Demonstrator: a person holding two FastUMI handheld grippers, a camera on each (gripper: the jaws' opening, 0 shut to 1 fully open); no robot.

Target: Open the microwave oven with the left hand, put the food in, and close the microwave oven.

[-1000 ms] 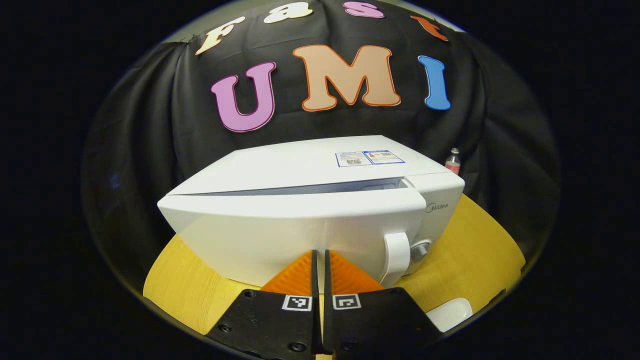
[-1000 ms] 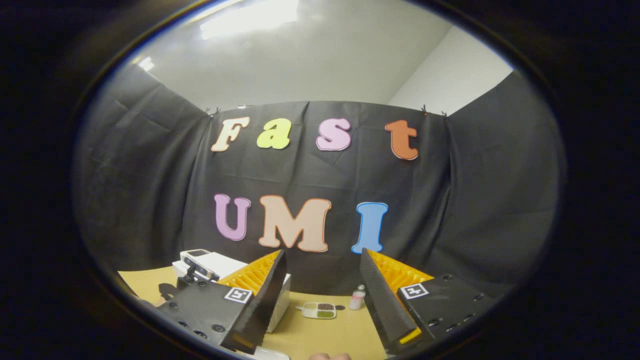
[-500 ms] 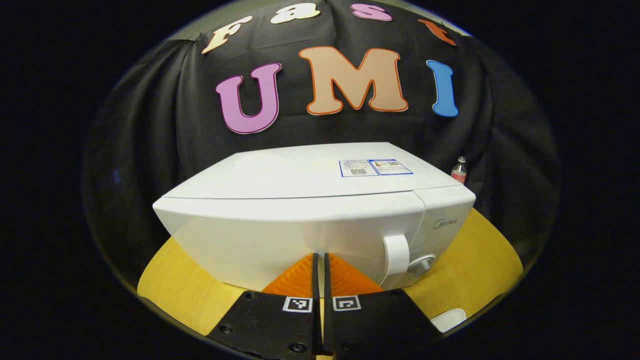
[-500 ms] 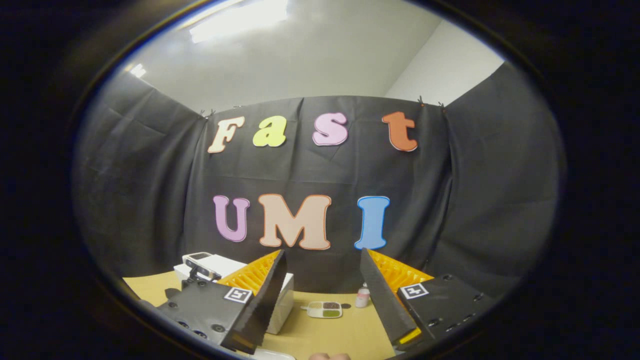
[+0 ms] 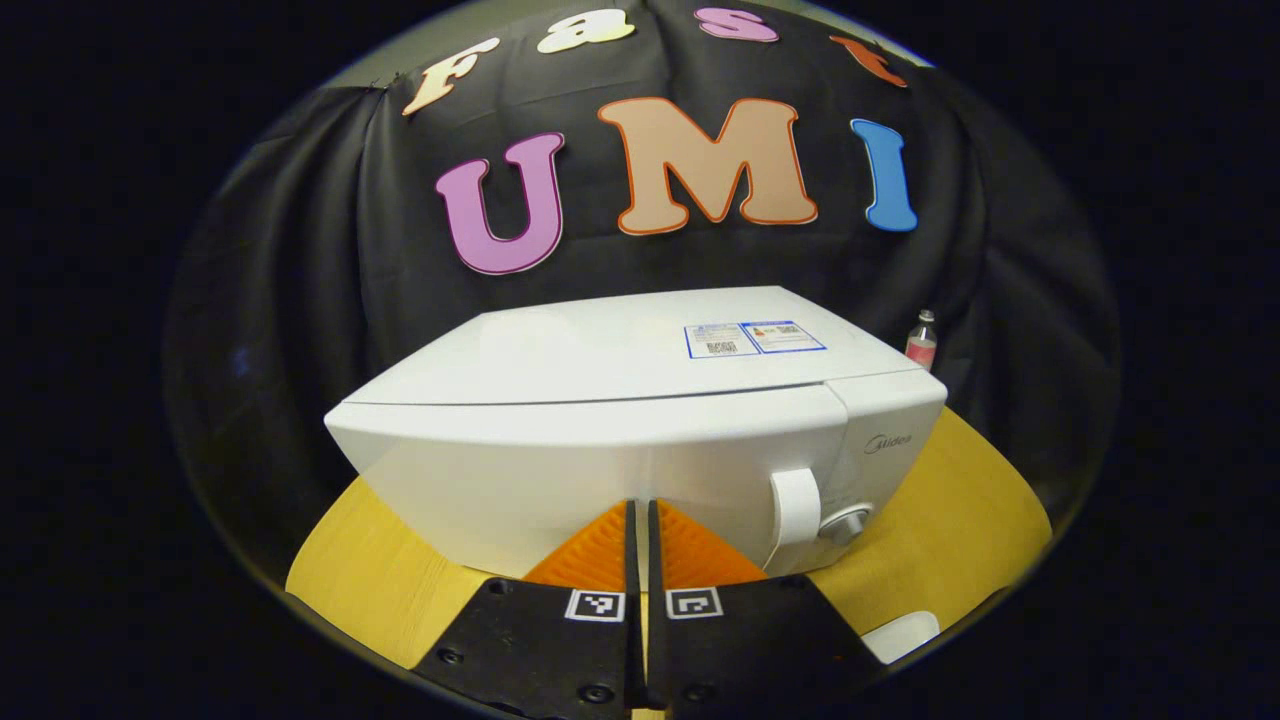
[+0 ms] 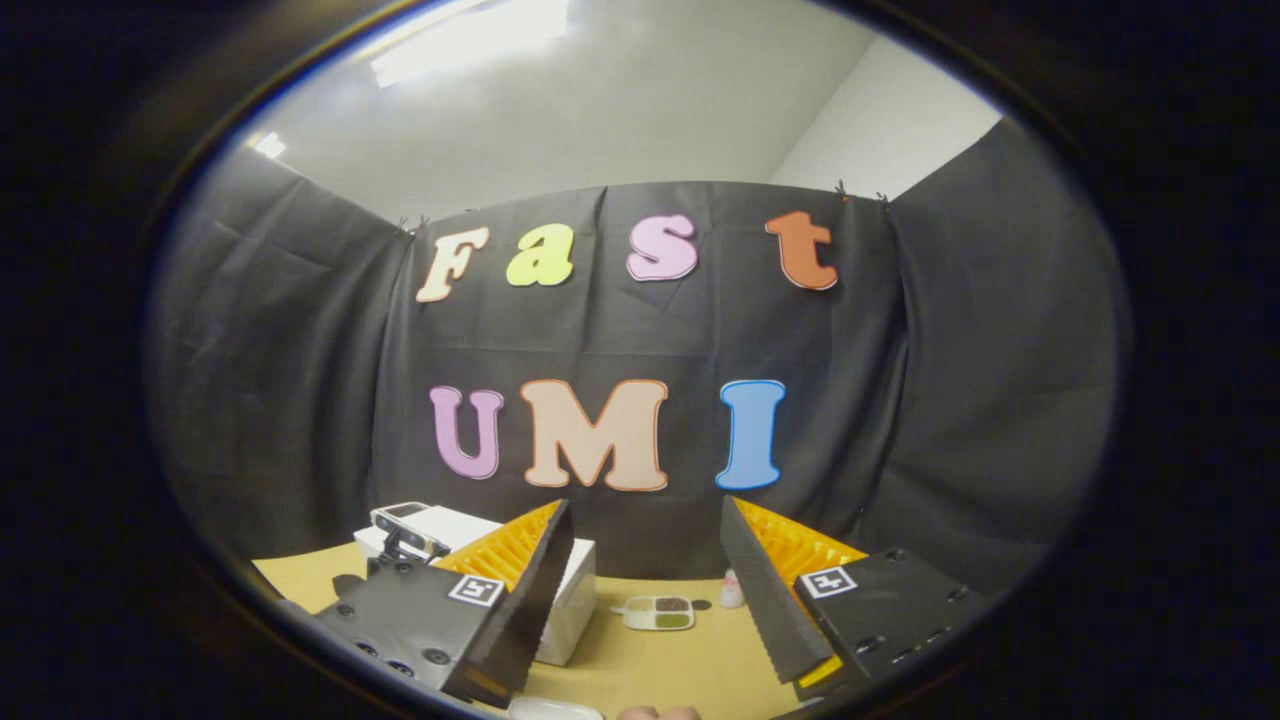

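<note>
My left gripper [image 5: 640, 525] has its fingers pressed together on nothing, tips near the microwave oven [image 5: 640, 420] door, which lies flush with the casing; I judge the closing step done. The door handle [image 5: 797, 505] sits at 3 o'clock of my tips. My right gripper [image 6: 645, 560] is spread wide and empty. Next move, as I judge it: withdraw both grippers. Count: one microwave oven, one small bottle [image 5: 921, 340] at 2 o'clock, one divided dish [image 6: 658, 613] on the table [image 6: 650, 670].
</note>
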